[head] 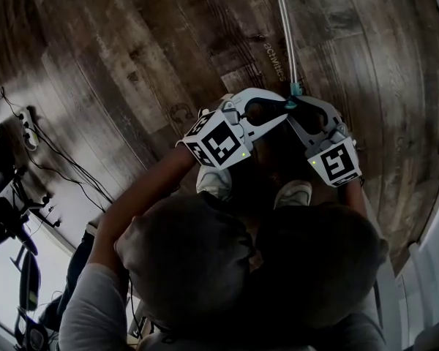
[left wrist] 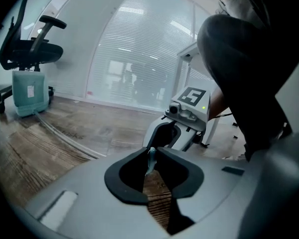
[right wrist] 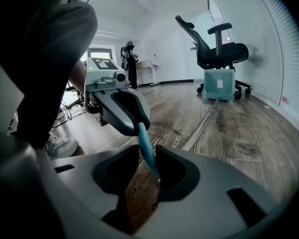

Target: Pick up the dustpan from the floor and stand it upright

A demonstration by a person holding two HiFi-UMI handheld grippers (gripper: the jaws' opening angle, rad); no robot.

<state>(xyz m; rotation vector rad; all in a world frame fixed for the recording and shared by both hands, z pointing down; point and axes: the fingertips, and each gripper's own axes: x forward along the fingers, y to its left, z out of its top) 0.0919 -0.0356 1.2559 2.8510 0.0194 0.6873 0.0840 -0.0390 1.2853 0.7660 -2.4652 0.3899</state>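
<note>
The dustpan lies on the wooden floor. Its long grey pole (head: pixel 285 28) runs away from me to the teal pan (left wrist: pixel 29 91) (right wrist: pixel 219 86) beside an office chair. The pole's teal handle end (head: pixel 294 90) is at my feet, and both grippers meet on it. In the left gripper view, the left gripper (left wrist: pixel 150 158) has its jaws drawn in on the teal tip (left wrist: pixel 150 156). In the right gripper view, the right gripper (right wrist: pixel 145 156) is closed round the teal strip (right wrist: pixel 146 148). From above, the left gripper (head: pixel 284 108) and right gripper (head: pixel 298 108) face each other, tips touching.
A black office chair (left wrist: pixel 32 44) (right wrist: pixel 219 46) stands over the pan. My shoes (head: pixel 214 181) are just below the grippers. Cables and a power strip (head: pixel 29 134) lie at the left. A window wall with blinds (left wrist: pixel 139 59) runs behind. A person (right wrist: pixel 131 59) stands far off.
</note>
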